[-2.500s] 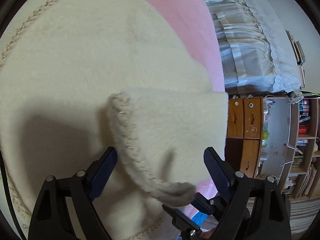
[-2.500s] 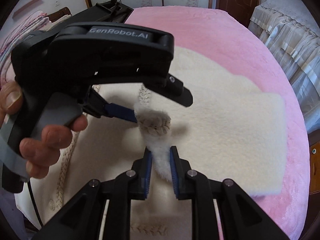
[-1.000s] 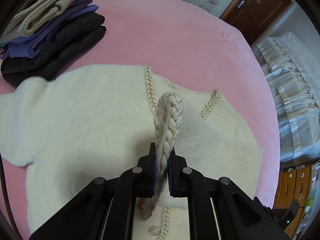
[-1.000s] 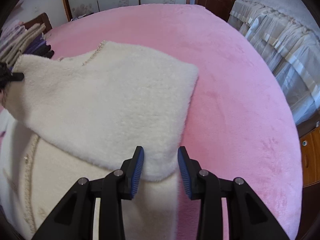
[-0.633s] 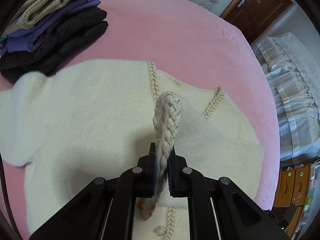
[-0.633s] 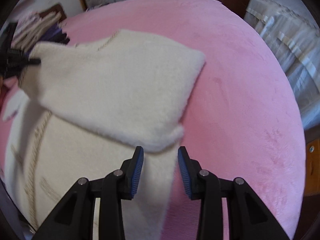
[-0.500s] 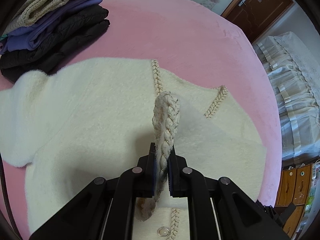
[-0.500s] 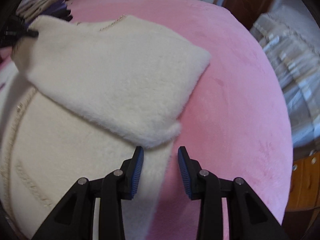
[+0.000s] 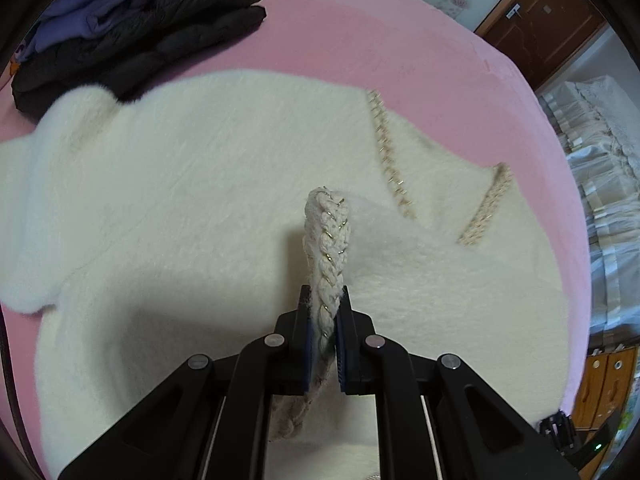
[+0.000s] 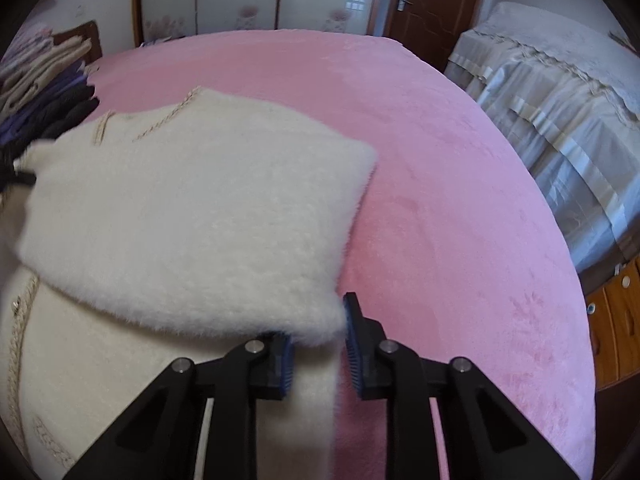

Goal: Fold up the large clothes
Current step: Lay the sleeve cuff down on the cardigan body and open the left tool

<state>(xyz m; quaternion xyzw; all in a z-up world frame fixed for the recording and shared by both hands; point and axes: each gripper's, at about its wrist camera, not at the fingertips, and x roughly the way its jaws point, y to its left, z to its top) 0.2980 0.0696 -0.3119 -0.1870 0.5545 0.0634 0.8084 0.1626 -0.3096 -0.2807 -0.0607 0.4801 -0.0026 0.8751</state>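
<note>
A cream fluffy cardigan point(image 9: 192, 200) with braided gold-flecked trim lies spread on the pink bed point(image 9: 400, 40). My left gripper point(image 9: 322, 334) is shut on the braided cuff point(image 9: 326, 248) of the right sleeve and holds it up over the body. In the right wrist view the sleeve point(image 10: 200, 216) lies folded across the cardigan. My right gripper point(image 10: 318, 344) is open, with the sleeve's near corner between its pads. The left gripper's tip shows at the far left point(image 10: 22, 178).
A stack of folded dark, purple and beige clothes point(image 9: 132, 24) sits at the bed's far left. A second bed with a lace cover point(image 10: 552, 92) stands to the right, wooden drawers point(image 10: 616, 320) beside it. Wardrobe doors and a brown door stand behind.
The right gripper let go of the cuff, opened and moved to the sleeve's shoulder-side corner. The left gripper took the cuff, shut on it and has carried the sleeve across the body.
</note>
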